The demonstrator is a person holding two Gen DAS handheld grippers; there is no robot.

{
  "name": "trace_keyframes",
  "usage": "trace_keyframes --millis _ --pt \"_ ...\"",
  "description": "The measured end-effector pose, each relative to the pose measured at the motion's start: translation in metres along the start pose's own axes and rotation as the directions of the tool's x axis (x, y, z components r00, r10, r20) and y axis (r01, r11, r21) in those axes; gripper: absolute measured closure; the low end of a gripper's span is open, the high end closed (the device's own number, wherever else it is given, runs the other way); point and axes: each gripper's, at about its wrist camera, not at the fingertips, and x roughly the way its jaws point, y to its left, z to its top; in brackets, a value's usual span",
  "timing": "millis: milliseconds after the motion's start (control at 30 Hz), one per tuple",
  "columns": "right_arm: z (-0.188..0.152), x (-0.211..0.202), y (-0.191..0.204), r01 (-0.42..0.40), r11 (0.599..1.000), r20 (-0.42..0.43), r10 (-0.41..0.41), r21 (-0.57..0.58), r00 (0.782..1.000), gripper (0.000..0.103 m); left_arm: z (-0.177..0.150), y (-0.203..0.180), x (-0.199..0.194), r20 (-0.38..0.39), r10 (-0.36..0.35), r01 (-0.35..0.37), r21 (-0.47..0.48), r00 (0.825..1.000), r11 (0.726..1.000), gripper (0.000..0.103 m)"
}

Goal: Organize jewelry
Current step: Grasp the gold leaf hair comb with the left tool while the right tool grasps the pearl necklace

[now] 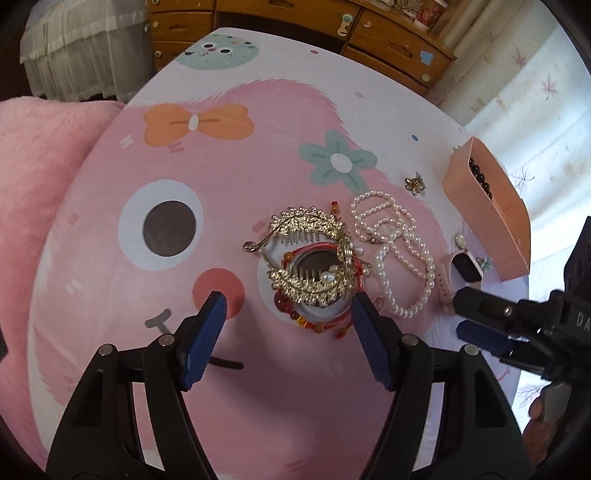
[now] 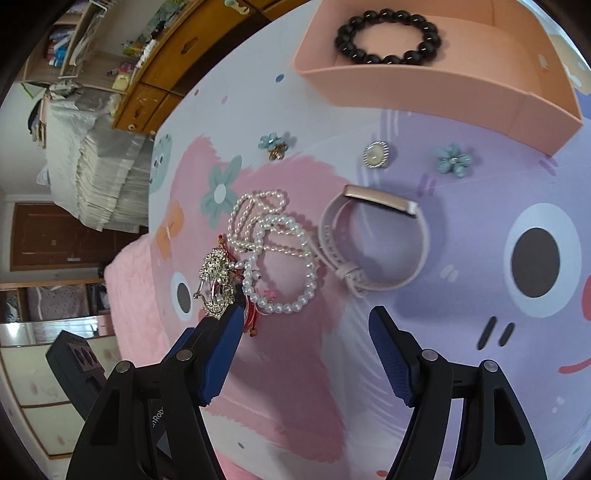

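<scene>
A gold hair comb (image 1: 314, 258) lies on a red bead bracelet (image 1: 317, 325) on the cartoon table mat, just ahead of my open, empty left gripper (image 1: 288, 314). Pearl strands (image 1: 399, 251) lie to its right, then a pink smartwatch (image 1: 461, 269). The pink tray (image 2: 436, 85) holds a black bead bracelet (image 2: 389, 37). My right gripper (image 2: 306, 317) is open and empty, hovering near the pearls (image 2: 280, 254) and the watch (image 2: 369, 243); it also shows in the left wrist view (image 1: 461, 314). The comb (image 2: 216, 280) sits by its left finger.
Small pieces lie near the tray: two blue flower clips (image 2: 275, 142) (image 2: 454, 159), a round pearl brooch (image 2: 375, 155), a gold flower clip (image 1: 415, 183). A pink cushion (image 1: 40, 155) borders the mat's left. Wooden drawers (image 1: 280, 22) stand behind.
</scene>
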Motion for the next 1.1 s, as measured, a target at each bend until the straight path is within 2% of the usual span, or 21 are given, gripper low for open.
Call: trace_keyframes --millis 167,300,433,633,700,767,800,867,933,1100 --pt "0.002 0.006 0.016 0.093 0.995 0.046 -0.094 0.029 0.995 0.031 0.012 -0.005 0.01 0.001 -0.017 0.017 -0.019 1.0 1.0 0.036" --pt "0.005 0.016 0.02 0.139 0.988 0.027 -0.141 0.066 0.99 0.033 0.025 -0.005 0.02 -0.013 -0.048 0.047 -0.057 0.999 0.997 0.035" --pt "0.01 0.023 0.024 0.164 0.982 0.015 -0.166 0.092 0.986 0.037 0.034 -0.011 0.026 -0.017 -0.008 0.007 -0.037 1.0 0.999 0.035" --pt "0.018 0.028 0.035 0.277 0.96 0.02 -0.279 0.047 0.96 0.05 0.041 -0.016 0.03 -0.012 0.013 -0.013 0.011 1.0 1.0 0.035" --pt "0.021 0.031 0.039 0.323 0.946 0.024 -0.324 0.042 0.946 0.058 0.043 -0.019 0.032 -0.01 0.026 -0.026 0.044 1.0 0.999 0.035" --pt "0.025 0.033 0.044 0.363 0.931 0.025 -0.364 0.037 0.931 0.075 0.044 -0.019 0.032 -0.007 0.019 -0.019 0.052 1.0 0.998 0.035" --pt "0.026 0.034 0.046 0.376 0.926 0.024 -0.376 0.033 0.926 0.078 0.045 -0.019 0.032 -0.007 0.015 -0.015 0.056 1.0 0.998 0.035" --pt "0.029 0.032 0.042 0.36 0.932 0.025 -0.361 0.042 0.932 0.09 0.044 -0.018 0.032 -0.007 0.012 -0.012 0.072 1.0 0.997 0.036" --pt "0.03 0.031 0.042 0.35 0.936 0.024 -0.351 0.049 0.936 0.095 0.044 -0.016 0.032 -0.007 0.005 -0.004 0.075 1.0 0.997 0.036" --pt "0.025 0.027 0.036 0.302 0.95 -0.004 -0.303 0.078 0.953 0.096 0.044 -0.01 0.03 -0.017 -0.023 0.025 0.08 1.0 0.996 0.036"
